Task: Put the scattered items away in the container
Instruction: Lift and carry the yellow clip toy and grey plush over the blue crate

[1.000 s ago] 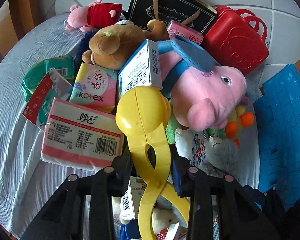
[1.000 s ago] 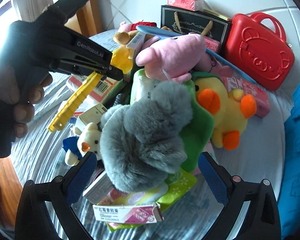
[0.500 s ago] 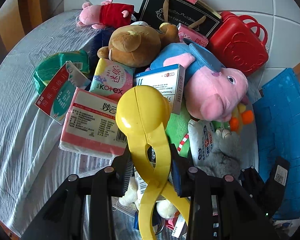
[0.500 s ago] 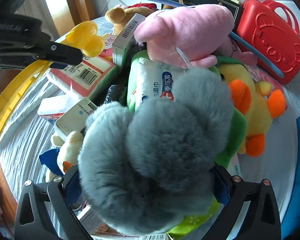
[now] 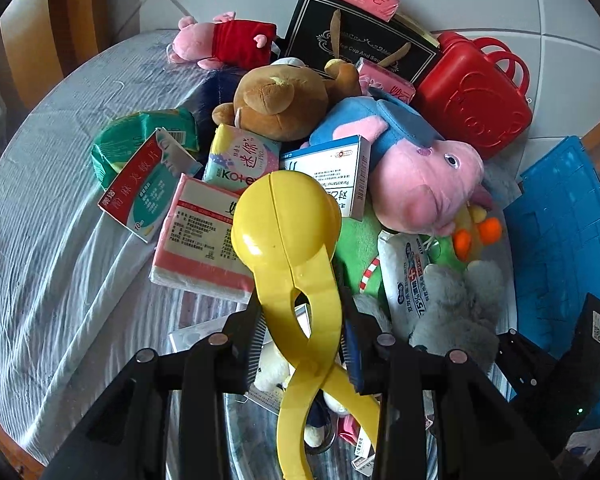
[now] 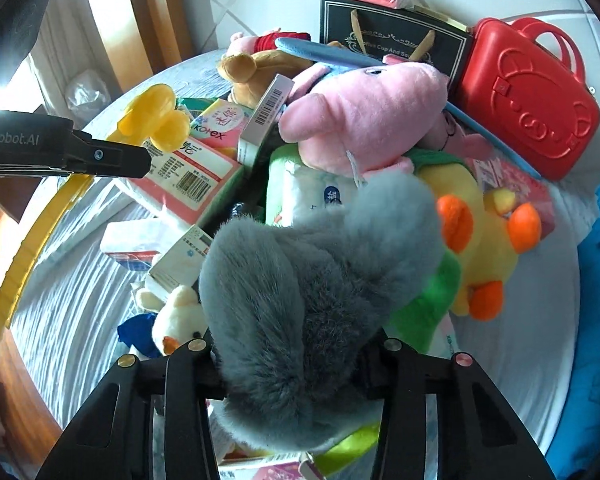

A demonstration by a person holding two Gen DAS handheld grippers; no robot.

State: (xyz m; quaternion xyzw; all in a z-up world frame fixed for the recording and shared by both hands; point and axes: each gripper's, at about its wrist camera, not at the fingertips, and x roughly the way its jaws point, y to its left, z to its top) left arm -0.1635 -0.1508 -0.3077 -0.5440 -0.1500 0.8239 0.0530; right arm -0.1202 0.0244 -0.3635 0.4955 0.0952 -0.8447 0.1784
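My left gripper (image 5: 304, 332) is shut on a yellow plastic scoop tong (image 5: 288, 232) and holds it above the pile; the tong also shows in the right wrist view (image 6: 156, 122). My right gripper (image 6: 288, 364) is shut on a grey fluffy plush (image 6: 312, 304), which also shows in the left wrist view (image 5: 456, 312). Below lie a pink pig plush (image 5: 420, 184), a brown bear (image 5: 280, 104), a yellow duck (image 6: 484, 240), tissue packs (image 5: 200, 240) and medicine boxes (image 5: 328, 172). A blue container (image 5: 564, 232) stands at the right.
A red plastic case (image 5: 476, 92) and a black gift bag (image 5: 360, 48) stand at the back. A small pig in red (image 5: 224, 42) lies far left. A white duck toy (image 6: 176, 320) and small boxes lie near me. The table has a grey striped cloth (image 5: 52, 248).
My right gripper has closed on the grey plush and lifted it from the pile. My left gripper has risen and drawn back with the yellow tong.
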